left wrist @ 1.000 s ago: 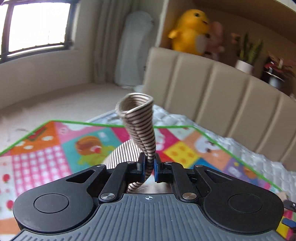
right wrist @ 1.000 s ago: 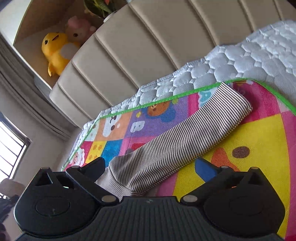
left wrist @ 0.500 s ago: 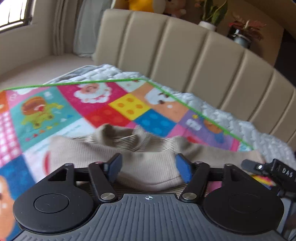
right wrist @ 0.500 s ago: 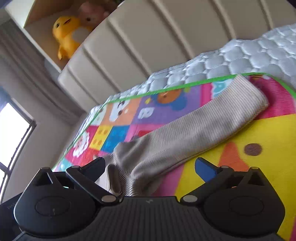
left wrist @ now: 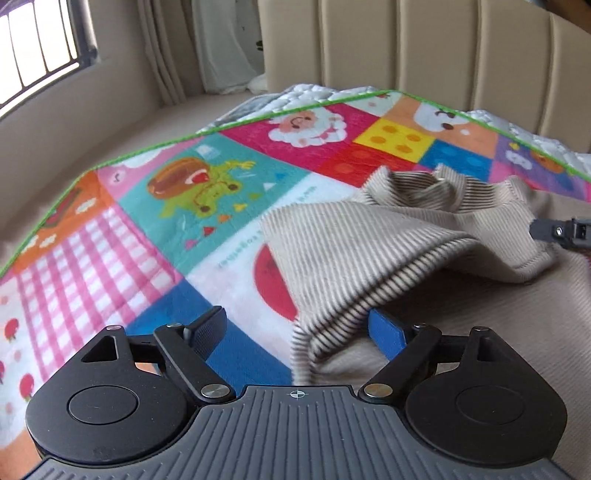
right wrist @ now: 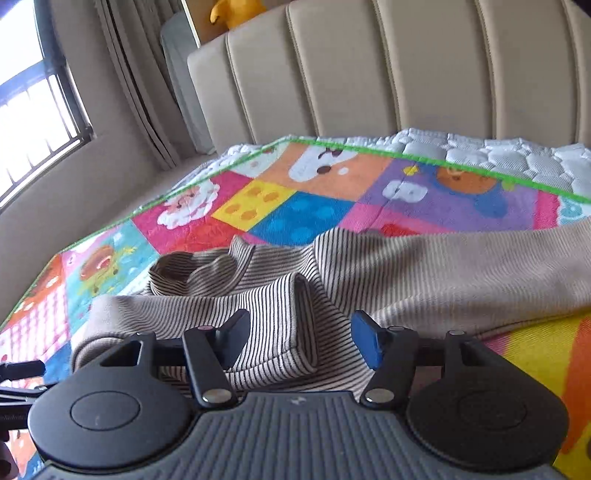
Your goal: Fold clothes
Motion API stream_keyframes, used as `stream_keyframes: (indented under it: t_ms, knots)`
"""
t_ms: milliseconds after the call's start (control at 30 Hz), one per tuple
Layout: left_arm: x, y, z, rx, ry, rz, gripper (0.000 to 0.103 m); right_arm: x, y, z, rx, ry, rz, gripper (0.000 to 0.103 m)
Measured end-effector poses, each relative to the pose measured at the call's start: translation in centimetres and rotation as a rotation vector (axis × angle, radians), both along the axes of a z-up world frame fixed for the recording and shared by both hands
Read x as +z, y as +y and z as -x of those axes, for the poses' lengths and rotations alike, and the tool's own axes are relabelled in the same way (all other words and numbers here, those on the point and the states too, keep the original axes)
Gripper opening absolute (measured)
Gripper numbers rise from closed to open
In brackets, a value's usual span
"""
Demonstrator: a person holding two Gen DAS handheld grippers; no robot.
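Observation:
A beige, finely striped long-sleeved top (left wrist: 369, 236) lies on the colourful play mat (left wrist: 207, 192). One sleeve is folded across its body, with the cuff (right wrist: 295, 325) near me in the right wrist view. My left gripper (left wrist: 295, 332) is open, low over the folded sleeve's edge, which lies between its fingers. My right gripper (right wrist: 299, 336) is open, straddling the sleeve cuff without closing on it. The top (right wrist: 443, 273) spreads right, with its neck opening (right wrist: 192, 269) at the left. The right gripper's tip (left wrist: 557, 230) shows at the left view's right edge.
The mat (right wrist: 306, 214) with green trim lies on a white quilted mattress (right wrist: 498, 155). A beige padded headboard (right wrist: 369, 74) stands behind. A window (right wrist: 29, 110), curtains (right wrist: 136, 74) and a yellow plush toy (right wrist: 236, 13) are at the left.
My left gripper was shut on the raised sleeve; it has let go, opened and dropped low over the top. The sleeve now lies folded. My right gripper has moved over the cuff.

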State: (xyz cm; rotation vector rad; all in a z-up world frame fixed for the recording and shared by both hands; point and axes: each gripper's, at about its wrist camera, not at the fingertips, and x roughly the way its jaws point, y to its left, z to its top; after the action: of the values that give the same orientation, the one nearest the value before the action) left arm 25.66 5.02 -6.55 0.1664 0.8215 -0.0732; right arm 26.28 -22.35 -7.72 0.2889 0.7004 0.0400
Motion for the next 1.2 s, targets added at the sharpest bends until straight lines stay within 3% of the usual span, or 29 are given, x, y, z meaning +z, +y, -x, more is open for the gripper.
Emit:
stream_keyframes:
  t_ms: [33,67,133,167,233,267,300,367,467,533,633,700,733,867,933,1033,1100,1200]
  knots:
    - [-0.4,0.3,-0.2,0.007,0.005,0.001,0.088,-0.6,0.4,-0.3,0.019,0.004,0.012,0.061]
    - [-0.8,0.7,-0.4,0.014,0.009,0.003,0.089,-1.2,0.9,-0.4,0.05,0.007,0.029,0.051]
    - [-1.5,1.4,-0.9,0.026,0.027,-0.01,0.092,-1.6,2.1,-0.2,0.102,-0.015,0.108,0.039]
    - [-1.8,1.7,-1.0,0.033,0.031,-0.015,0.094,-1.2,2.4,-0.1,0.116,-0.037,0.129,0.023]
    - [-1.9,2.2,-1.2,0.046,0.036,-0.018,0.097,0.0,2.8,0.1,0.126,-0.097,0.171,0.021]
    - [-1.9,2.3,-1.2,0.049,0.036,-0.021,0.097,0.7,3.0,0.3,0.122,-0.14,0.225,0.016]
    - [-1.8,2.4,-1.1,0.051,0.036,-0.024,0.098,1.2,3.2,0.3,0.12,-0.17,0.289,0.004]
    - [-2.0,2.4,-0.8,0.055,0.04,-0.057,0.099,0.8,2.3,-0.4,0.09,-0.151,0.332,0.004]
    - [-1.9,2.2,-0.2,0.069,0.048,-0.068,0.099,-1.3,-0.3,-1.5,0.011,-0.052,0.301,0.004]
    - [-0.9,1.9,0.5,0.078,0.045,-0.049,0.098,-1.7,-1.8,-1.5,-0.027,-0.032,0.24,0.004]
    - [1.6,1.3,2.0,-0.009,-0.028,0.069,0.098,-0.1,-2.2,-0.9,0.008,-0.088,0.089,0.016]
    - [2.9,1.0,2.4,-0.071,-0.072,0.2,0.098,-0.3,-1.3,-1.2,0.037,-0.093,0.065,0.039]
    - [3.2,0.8,2.3,-0.104,-0.085,0.268,0.098,-0.7,-0.8,-1.4,0.049,-0.09,0.064,0.04]
    - [2.3,0.7,1.0,-0.139,-0.067,0.482,0.098,-1.8,1.4,-2.7,0.107,-0.067,0.077,0.04]
    - [1.2,1.1,0.4,-0.126,-0.034,0.577,0.098,-1.5,2.5,-3.2,0.159,-0.072,0.083,0.015]
    - [-0.4,2.2,-0.3,-0.082,0.009,0.676,0.098,1.8,4.2,-2.1,0.242,-0.199,0.14,0.013]
    - [-1.0,2.5,-0.8,-0.055,0.042,0.72,0.098,3.6,4.8,-1.6,0.252,-0.27,0.218,0.013]
    - [-2.2,2.5,-1.2,-0.033,0.107,0.697,0.098,1.7,3.5,-2.7,0.193,-0.192,0.295,0.013]
